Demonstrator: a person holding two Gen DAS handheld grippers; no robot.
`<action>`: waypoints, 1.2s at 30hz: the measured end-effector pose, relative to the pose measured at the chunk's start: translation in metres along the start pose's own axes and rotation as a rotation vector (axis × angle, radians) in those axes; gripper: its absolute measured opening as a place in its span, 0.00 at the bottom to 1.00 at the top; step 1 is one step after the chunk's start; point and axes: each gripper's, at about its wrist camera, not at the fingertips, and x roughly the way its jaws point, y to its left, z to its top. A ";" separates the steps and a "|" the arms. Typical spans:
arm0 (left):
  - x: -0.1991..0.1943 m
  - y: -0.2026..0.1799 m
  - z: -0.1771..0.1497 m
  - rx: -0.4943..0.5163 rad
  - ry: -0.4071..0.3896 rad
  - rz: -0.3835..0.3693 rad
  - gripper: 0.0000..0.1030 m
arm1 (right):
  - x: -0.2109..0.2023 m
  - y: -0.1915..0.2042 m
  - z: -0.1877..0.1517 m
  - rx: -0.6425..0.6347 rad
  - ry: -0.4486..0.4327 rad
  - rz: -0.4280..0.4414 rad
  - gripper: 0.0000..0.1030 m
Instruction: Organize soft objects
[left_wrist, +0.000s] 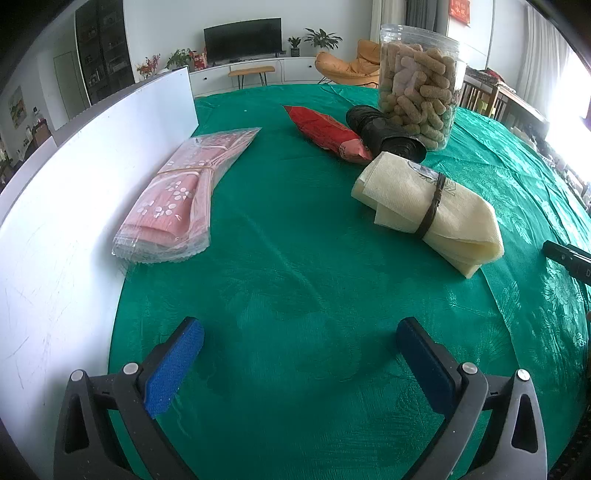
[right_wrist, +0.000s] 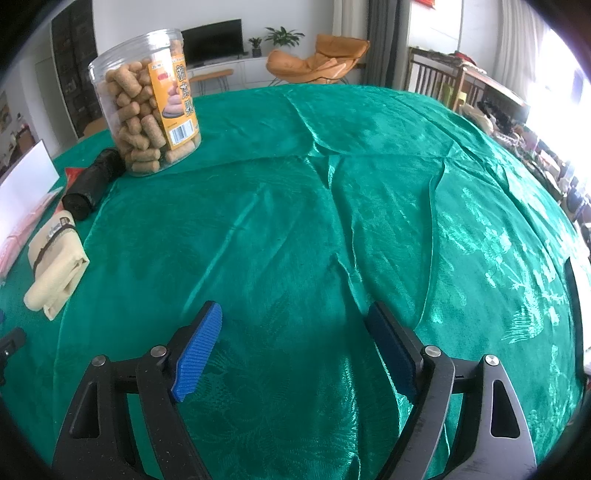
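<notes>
Four soft items are lying on the green tablecloth (left_wrist: 295, 266): a pink bagged cloth (left_wrist: 177, 199) touching the white board (left_wrist: 92, 166), a red pouch (left_wrist: 327, 131), a black roll (left_wrist: 384, 134) and a banded cream cloth (left_wrist: 424, 206). Left gripper (left_wrist: 299, 354) and right gripper (right_wrist: 295, 347) are hovering spread and empty. Likely risks: pads snagging the wrinkled cloth, or reaching the roll nudging the snack jar (left_wrist: 419, 92) just behind it.

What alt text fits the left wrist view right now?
Open left gripper hovers empty over a green satin tablecloth. Ahead lie a pink floral towel in clear plastic, a banded cream folded cloth, a red snack pouch and a black bag roll.
</notes>
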 end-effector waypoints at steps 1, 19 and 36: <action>0.000 0.000 0.000 0.000 0.000 0.000 1.00 | 0.000 0.000 0.000 -0.001 0.000 0.001 0.81; 0.000 0.000 0.000 -0.003 -0.001 -0.001 1.00 | 0.002 0.174 0.059 -0.509 0.138 0.443 0.81; 0.000 0.000 0.000 -0.004 -0.001 -0.001 1.00 | -0.029 0.067 0.014 -0.345 0.055 0.187 0.65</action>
